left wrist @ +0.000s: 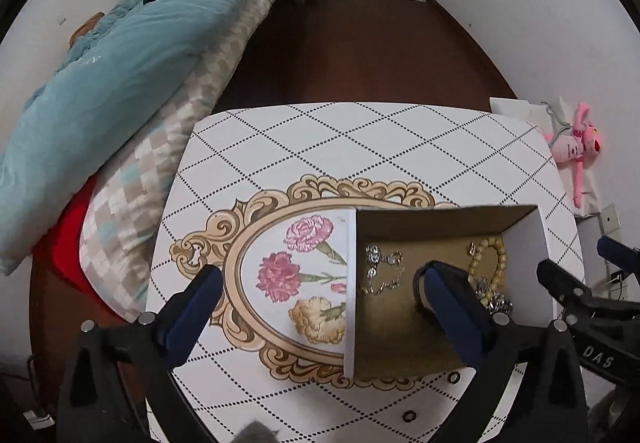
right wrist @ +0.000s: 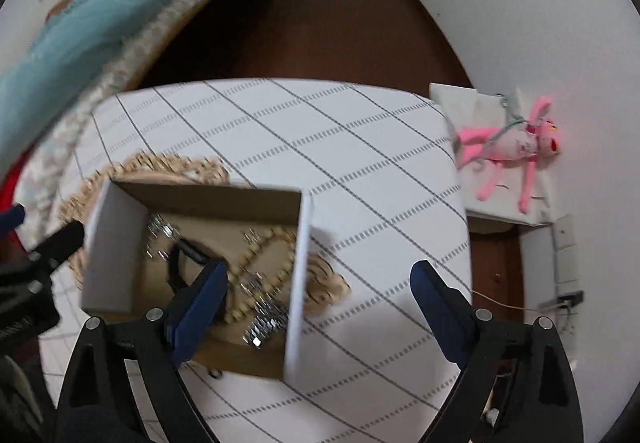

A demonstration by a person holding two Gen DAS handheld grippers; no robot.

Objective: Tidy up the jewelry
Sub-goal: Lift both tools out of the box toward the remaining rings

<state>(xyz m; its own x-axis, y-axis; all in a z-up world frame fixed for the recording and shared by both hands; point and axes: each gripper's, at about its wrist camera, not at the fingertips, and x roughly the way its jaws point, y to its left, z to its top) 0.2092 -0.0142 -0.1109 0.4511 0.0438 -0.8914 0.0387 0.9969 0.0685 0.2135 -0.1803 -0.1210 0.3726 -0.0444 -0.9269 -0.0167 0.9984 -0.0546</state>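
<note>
Gaping, both grippers straddle box (left wrist: 524, 239) walls; left view alone shows carnations (left wrist: 280, 275) (2 pink).

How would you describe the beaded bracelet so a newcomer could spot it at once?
On the diamond-patterned table stands an open cardboard box with white side walls. Inside, toward its right wall, lies the beaded bracelet, a loop of round cream-yellow beads. Its neighbours are thin silver chain pieces and a black band; only it is beaded.
</note>
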